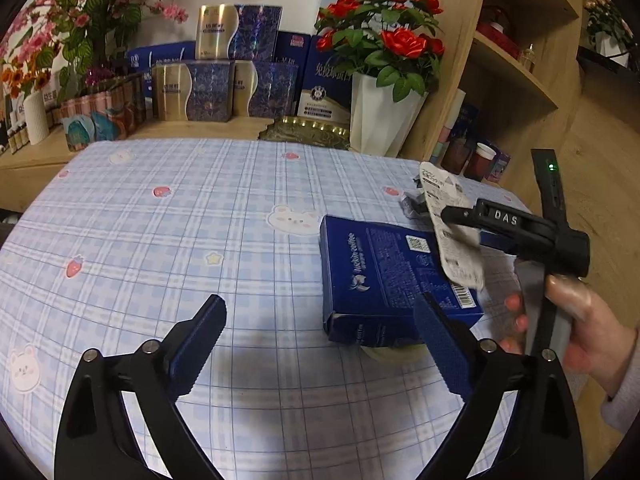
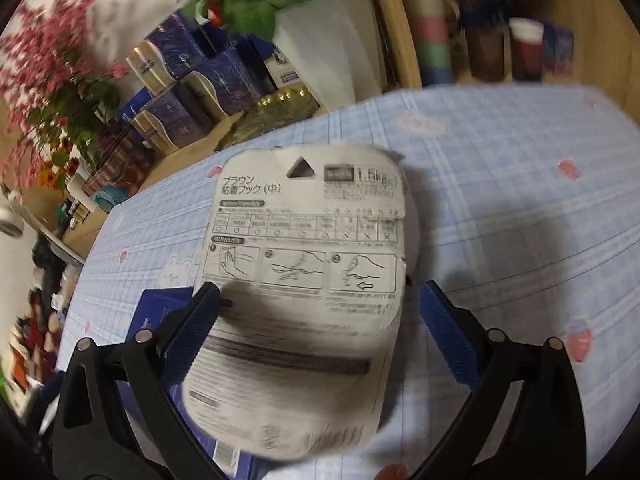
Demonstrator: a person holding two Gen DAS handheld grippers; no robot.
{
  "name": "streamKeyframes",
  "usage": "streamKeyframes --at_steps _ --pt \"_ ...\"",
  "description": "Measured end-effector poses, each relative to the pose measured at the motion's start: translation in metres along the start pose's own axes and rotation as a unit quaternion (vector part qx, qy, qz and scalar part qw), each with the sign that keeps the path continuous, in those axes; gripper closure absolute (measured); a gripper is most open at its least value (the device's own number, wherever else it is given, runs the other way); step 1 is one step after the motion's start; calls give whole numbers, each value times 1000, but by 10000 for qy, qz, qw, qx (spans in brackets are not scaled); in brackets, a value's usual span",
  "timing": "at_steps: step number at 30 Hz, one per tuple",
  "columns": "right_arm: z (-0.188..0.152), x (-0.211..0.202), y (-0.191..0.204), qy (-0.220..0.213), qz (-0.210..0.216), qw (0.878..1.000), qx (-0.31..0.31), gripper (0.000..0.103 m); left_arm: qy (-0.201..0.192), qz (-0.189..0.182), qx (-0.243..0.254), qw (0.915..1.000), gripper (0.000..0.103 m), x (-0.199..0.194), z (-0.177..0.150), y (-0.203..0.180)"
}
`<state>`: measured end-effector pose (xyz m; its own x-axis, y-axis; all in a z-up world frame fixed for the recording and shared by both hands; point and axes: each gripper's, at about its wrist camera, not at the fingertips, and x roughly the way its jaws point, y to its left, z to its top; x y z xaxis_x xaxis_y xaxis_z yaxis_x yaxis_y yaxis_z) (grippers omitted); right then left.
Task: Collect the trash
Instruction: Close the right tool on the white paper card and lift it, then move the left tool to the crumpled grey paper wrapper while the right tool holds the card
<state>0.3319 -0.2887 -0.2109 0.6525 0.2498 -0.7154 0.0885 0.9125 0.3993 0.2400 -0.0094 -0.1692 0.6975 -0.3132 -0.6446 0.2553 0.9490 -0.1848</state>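
My left gripper [image 1: 320, 300] hovers open over the checked tablecloth [image 1: 180, 220], nothing between its fingers. A dark blue coffee box [image 1: 384, 276] lies just beyond its right finger, its near edge resting on a pale round thing [image 1: 394, 350]. To the right, a hand [image 1: 580, 320] holds my right gripper [image 1: 452, 216], which carries a white printed packaging card [image 1: 452, 232] above the box. In the right wrist view the card [image 2: 312, 264] spans my right gripper [image 2: 320, 296], whose jaws stand wide; the left pad [image 2: 192, 332] touches its edge. The box [image 2: 164, 308] shows below. A dark crumpled wrapper [image 1: 412, 204] lies behind the card.
A white vase of red roses [image 1: 380, 120] and stacked gift boxes [image 1: 216, 88] stand on the wooden ledge behind the table. A wooden shelf unit [image 1: 500, 60] rises at the right, with cups [image 1: 484, 160] on its lower level. Pink flowers [image 1: 80, 12] fill the back left.
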Motion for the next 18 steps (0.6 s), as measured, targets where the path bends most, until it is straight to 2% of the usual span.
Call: streamKeyframes --at_steps 5,7,8,10,12,14,18 --pt "-1 15 5 427 315 9985 103 6 148 -72 -129 9998 16 11 -3 7" --pt "-2 13 5 433 449 9978 203 19 166 -112 -172 9997 16 12 -3 8" --pt "-2 10 4 424 557 9972 244 31 161 -128 -156 9997 17 11 -3 8" --pt "-2 4 5 449 739 9958 308 45 162 -133 -89 9997 17 11 -3 6" --pt "-2 -7 9 409 879 9950 254 76 162 -134 -40 9998 17 10 -4 5" --pt "-1 -22 14 325 958 9947 166 84 167 -139 -8 9998 17 9 -3 3" --pt "1 -65 18 -120 1402 9899 177 84 173 -171 117 9996 17 5 -4 -6"
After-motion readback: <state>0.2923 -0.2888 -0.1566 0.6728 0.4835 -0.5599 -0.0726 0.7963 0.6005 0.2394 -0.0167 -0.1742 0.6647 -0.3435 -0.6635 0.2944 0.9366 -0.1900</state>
